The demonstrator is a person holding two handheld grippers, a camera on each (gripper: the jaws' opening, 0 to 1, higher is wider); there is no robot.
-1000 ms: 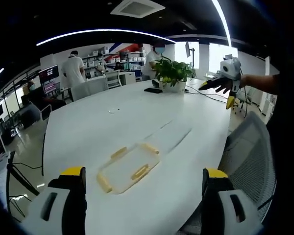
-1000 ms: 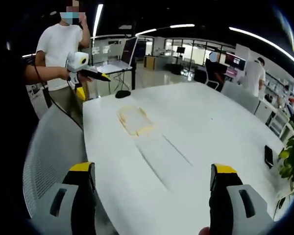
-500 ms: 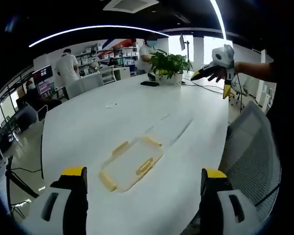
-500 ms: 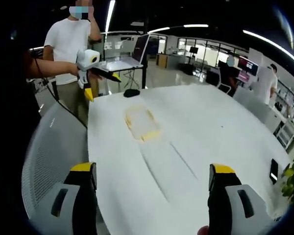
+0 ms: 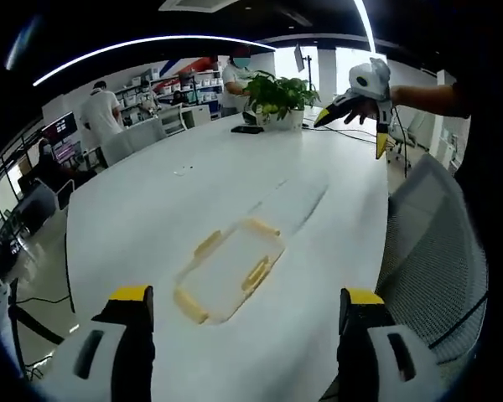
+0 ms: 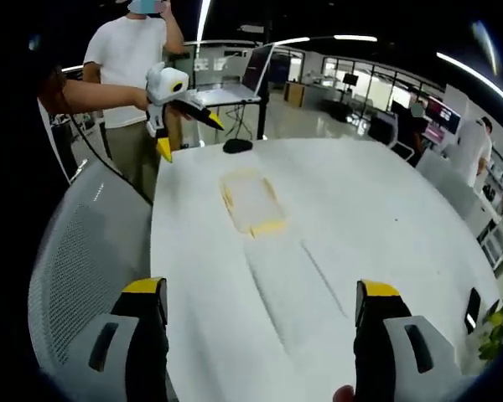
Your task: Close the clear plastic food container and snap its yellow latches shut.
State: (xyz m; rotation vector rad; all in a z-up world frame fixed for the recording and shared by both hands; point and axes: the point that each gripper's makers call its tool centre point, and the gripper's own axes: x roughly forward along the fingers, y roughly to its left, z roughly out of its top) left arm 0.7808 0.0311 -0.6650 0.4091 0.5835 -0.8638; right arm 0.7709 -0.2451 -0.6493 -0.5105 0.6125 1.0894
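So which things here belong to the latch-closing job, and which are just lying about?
Job:
clear container
its yellow latches
left hand-held gripper, open
right hand-held gripper, open

Lying about:
potted plant
phone
mesh chair
laptop

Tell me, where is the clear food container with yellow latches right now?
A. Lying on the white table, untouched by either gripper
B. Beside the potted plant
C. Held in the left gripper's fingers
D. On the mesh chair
A: the clear food container lies flat on the white table, with both grippers held apart from it.
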